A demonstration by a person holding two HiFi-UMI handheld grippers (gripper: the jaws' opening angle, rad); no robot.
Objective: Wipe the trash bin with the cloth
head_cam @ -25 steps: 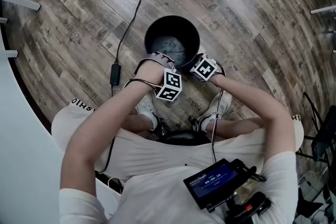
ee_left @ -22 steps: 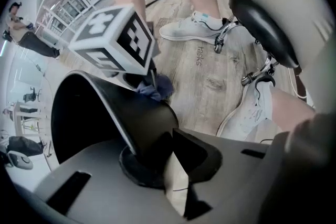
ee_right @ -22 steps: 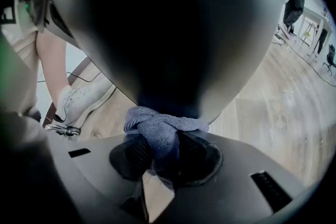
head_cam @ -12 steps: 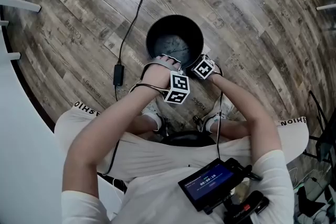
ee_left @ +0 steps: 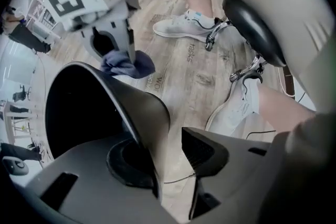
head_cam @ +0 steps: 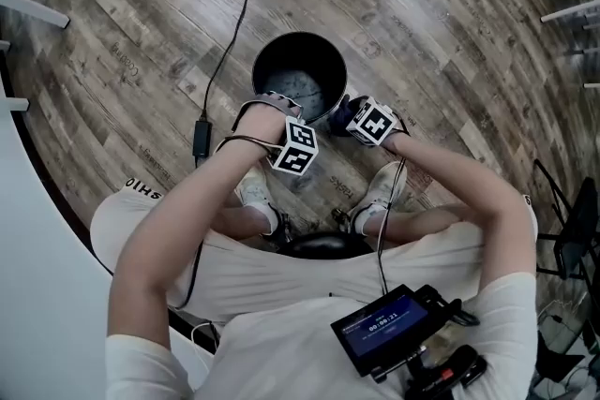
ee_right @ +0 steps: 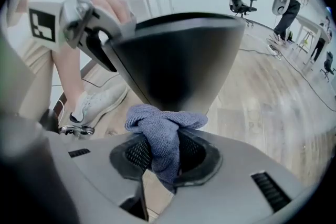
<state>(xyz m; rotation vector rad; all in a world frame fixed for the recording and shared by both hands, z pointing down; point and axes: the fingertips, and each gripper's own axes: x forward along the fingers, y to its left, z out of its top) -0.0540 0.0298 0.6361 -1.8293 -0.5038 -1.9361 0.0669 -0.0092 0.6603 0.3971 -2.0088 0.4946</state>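
Observation:
The black round trash bin stands on the wood floor in front of the person's feet. My left gripper points straight down over its near rim. Its jaws have just been opening and straddle the bin wall; the outer pad stands off it. My right gripper is shut on a bunched blue cloth, which rests against the bin's outer side just below the rim. The left gripper view shows the cloth hanging from the right gripper by the rim.
A black cable with a power brick runs across the floor left of the bin. The person's white shoes and a stool's base sit close behind it. A screen device hangs at the person's chest.
The right gripper with the cloth dipped down the bin's near side and has come back up toward the rim. The left hand stays at the rim, shifted slightly left.

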